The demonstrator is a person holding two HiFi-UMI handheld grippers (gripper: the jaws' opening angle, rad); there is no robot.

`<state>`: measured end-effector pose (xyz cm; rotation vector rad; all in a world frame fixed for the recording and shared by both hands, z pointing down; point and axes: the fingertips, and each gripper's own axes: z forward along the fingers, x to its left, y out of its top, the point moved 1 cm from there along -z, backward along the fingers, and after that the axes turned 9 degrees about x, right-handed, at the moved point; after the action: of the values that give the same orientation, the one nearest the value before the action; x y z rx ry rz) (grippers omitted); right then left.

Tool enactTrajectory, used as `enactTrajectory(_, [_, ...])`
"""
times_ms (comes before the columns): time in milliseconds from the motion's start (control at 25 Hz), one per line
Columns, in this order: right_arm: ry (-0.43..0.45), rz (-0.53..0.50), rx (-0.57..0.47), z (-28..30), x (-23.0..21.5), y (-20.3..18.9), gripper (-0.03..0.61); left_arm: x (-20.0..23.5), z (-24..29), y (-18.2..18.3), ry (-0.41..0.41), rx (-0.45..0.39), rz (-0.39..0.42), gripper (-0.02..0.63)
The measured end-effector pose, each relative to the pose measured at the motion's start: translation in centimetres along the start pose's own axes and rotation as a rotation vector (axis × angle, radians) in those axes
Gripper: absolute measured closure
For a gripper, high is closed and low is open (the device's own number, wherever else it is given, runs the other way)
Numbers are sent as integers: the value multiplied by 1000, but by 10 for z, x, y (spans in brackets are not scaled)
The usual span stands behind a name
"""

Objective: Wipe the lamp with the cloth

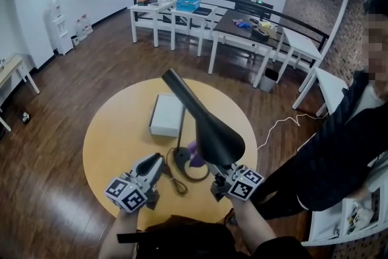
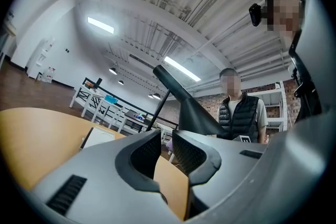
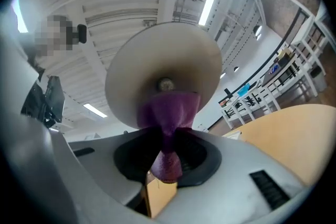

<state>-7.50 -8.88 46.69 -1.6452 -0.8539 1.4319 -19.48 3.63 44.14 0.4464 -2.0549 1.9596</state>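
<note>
Pinched the purple cloth (image 3: pixel 169 113) between the fingers of the right gripper (image 3: pixel 169 140), free end bunched just above them. Pressed it, seemingly, against the pale inside of the lamp (image 3: pixel 157 60) shade, by the bulb. Judged the wiping step under way; next, needed a sweep round the shade's inner face without loosening the pinch. Held that hand low beneath the shade, tilted slightly upward. Closed the left gripper (image 2: pixel 167 147) fingers on nothing, beside the lamp's base, low over the round counter (image 1: pixel 115 130), likewise tilted slightly up.
</note>
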Motion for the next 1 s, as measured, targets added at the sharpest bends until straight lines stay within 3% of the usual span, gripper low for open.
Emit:
enactTrajectory(320, [-3,-62,0,-28,21,1,492,-13,15,-14,-63,35,-21,546])
enactTrajectory(720, [-120,-409,158,-71,42,6,492,-22,31,-18,-90,47,-29,546])
enactTrajectory(1000, [-363,-533,207,-115,-3,34,492,-24,39,-8,-77,30,-9,546])
